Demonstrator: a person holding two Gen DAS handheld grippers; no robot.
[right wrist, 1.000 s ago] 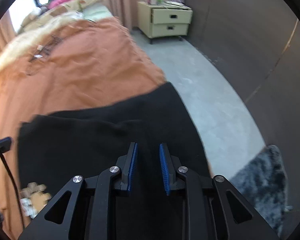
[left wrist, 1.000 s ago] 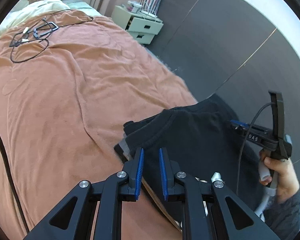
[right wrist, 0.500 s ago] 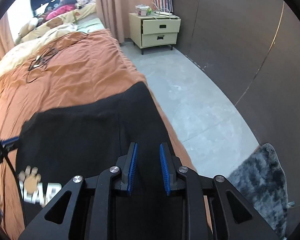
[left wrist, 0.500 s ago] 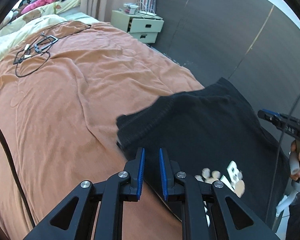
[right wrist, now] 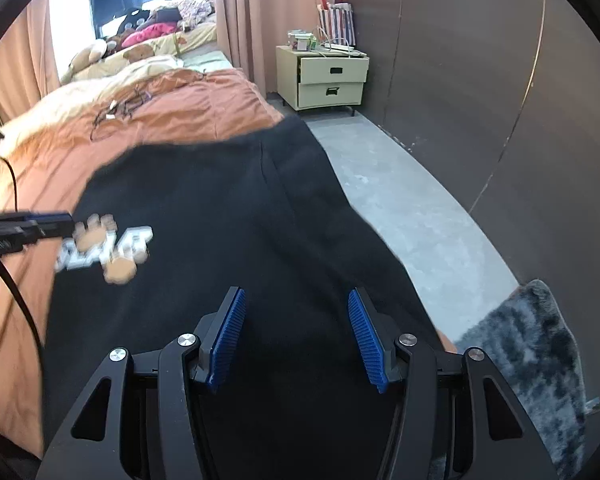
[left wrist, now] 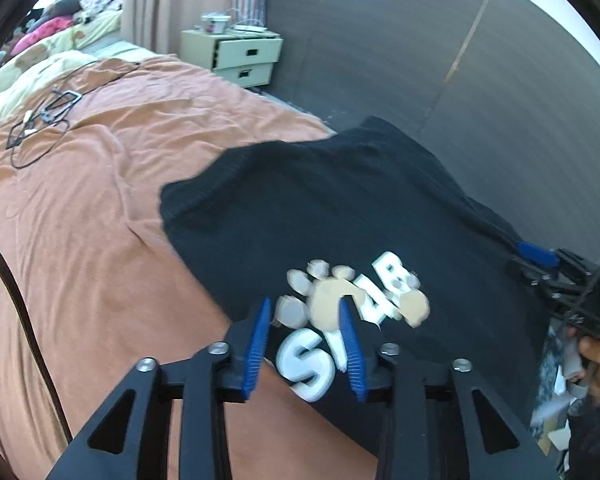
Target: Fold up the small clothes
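At the far left of the left wrist view a thin black cable (left wrist: pixel 28 140) lies looped in the upper left of the frame on the rumpled orange-brown bedspread (left wrist: pixel 92 208), a soft, brushed-looking cloth with shallow creases. Toward the centre lies the black knit T-shirt (left wrist: pixel 320 208), spread print side up on the right edge of the bed, its blurred white letters and tan paw print (left wrist: pixel 352 308) low in the middle of the frame. The left gripper (left wrist: pixel 306 344) hovers over that print, its ribbed blue pads spread apart and grasping nothing. At the right edge of the frame the right gripper (left wrist: pixel 556 276) reaches in over the shirt's side.

In the right wrist view the shirt (right wrist: pixel 228 216) fills the lower centre, one part draping toward the grey concrete floor (right wrist: pixel 404 200). The right gripper (right wrist: pixel 296 340) is likewise released, pads wide, with only flat cloth under it. A shaggy grey rug (right wrist: pixel 540 360) sits lower right, and a pale yellow two-drawer nightstand (right wrist: pixel 328 80) stands at upper centre.

The garment seems laid out and let go, so the flattening step looks finished and the first fold is due. That calls for each gripper to drop to an edge or sleeve, pinch a single layer of the limp fabric, and carry it across evenly without dragging the rest.
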